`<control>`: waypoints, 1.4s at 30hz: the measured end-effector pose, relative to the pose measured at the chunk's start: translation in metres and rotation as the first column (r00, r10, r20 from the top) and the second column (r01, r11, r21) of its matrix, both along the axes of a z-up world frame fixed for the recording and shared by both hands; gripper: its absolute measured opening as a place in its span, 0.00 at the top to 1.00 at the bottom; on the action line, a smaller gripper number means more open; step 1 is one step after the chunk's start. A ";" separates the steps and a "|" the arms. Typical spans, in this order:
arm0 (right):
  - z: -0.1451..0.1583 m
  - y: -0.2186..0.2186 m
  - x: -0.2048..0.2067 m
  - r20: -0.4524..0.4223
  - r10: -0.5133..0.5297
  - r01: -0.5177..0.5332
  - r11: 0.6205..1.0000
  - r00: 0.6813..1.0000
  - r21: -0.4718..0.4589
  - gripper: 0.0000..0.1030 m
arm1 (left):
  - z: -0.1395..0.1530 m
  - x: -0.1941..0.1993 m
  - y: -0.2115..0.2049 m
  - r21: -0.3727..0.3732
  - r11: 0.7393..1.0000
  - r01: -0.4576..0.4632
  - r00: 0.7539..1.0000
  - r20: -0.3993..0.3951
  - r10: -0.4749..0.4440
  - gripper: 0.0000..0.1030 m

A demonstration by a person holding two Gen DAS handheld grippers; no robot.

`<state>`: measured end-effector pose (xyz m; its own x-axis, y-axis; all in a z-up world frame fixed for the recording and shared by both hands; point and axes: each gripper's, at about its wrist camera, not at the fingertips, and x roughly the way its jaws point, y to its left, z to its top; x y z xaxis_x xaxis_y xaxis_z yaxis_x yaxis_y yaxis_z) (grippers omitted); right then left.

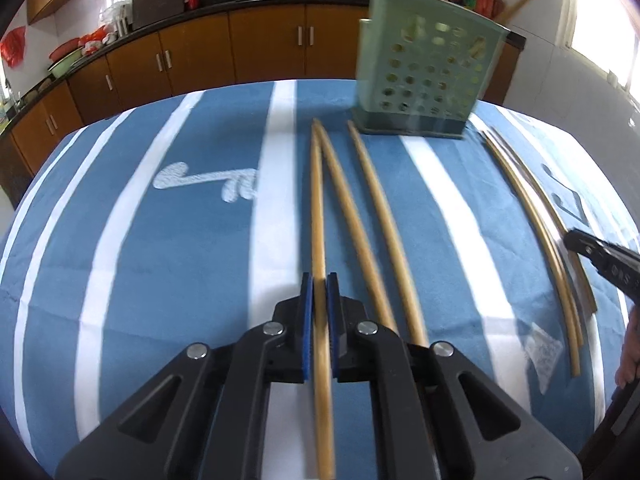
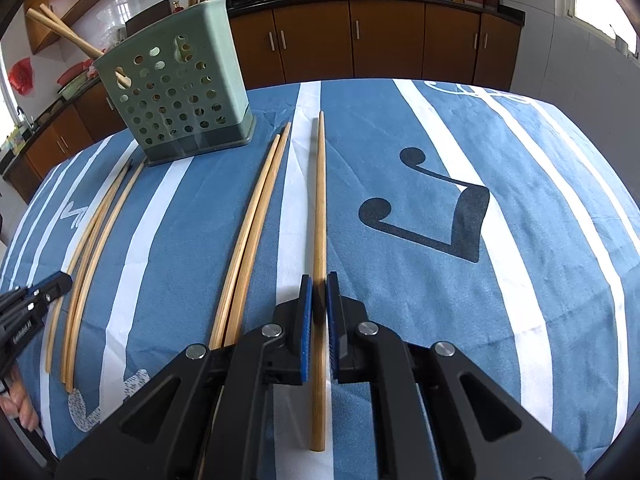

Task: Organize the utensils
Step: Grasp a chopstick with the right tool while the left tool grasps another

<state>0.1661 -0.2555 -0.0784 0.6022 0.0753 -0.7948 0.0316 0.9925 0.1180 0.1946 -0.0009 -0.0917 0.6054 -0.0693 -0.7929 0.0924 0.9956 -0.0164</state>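
- While both grippers are angling steeply down toward the desk [image 1: 180, 240], each one is showing a single chopstick caught between its blue pads.
- Left gripper [image 1: 319, 292] is pointing forward and down, its fingers [image 1: 306, 320] pinching together on a wooden chopstick [image 1: 318, 216] that is running straight up the middle of the left wrist view.
- That chopstick is stretching away across the blue-and-white striped cloth [image 1: 140, 280], its far tip ending just beside the tip of a neighbouring stick.
- Two loose chopsticks [image 1: 360, 216] are lying on the cloth just to the right of the left gripper, fanning out toward the green holder [image 1: 424, 76].
- Right gripper [image 2: 319, 294] is sitting in much the same downward tilt, fingers [image 2: 306, 320] clamping a second chopstick [image 2: 320, 200] that is lying along a white stripe.
- A pair of chopsticks [image 2: 256, 216] is resting side by side just left of the right gripper, touching along their length.
- More chopsticks [image 2: 92, 240] are lying further left in the right wrist view, near the left gripper's black tip.
- The perforated green holder [image 2: 176, 92] is standing upright at the far side of the desk, with several chopsticks already poking out of its top.
- A person's hand [image 2: 18, 404] is peeking in at the lower left edge.
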 end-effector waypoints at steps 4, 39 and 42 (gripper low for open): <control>0.000 -0.004 0.010 0.003 -0.011 0.011 1.000 1.000 -0.002 0.92 | 0.001 0.020 0.027 -0.023 0.999 -0.044 0.999 0.001 0.044 0.92; -0.001 -0.018 0.002 0.031 -0.037 0.037 0.999 0.999 -0.002 0.92 | 0.002 0.002 0.055 -0.064 0.997 -0.033 0.999 0.010 0.033 0.89; -0.001 -0.016 -0.003 0.034 -0.034 0.034 0.999 0.999 -0.013 0.92 | 0.001 -0.007 0.052 -0.049 0.998 -0.026 1.000 0.014 0.027 0.90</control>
<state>0.1632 -0.2717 -0.0798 0.6307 0.0436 -0.7748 0.0619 0.9924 0.1062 0.1872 0.0508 -0.0903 0.6190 -0.0917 -0.7800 0.0667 0.9957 -0.0641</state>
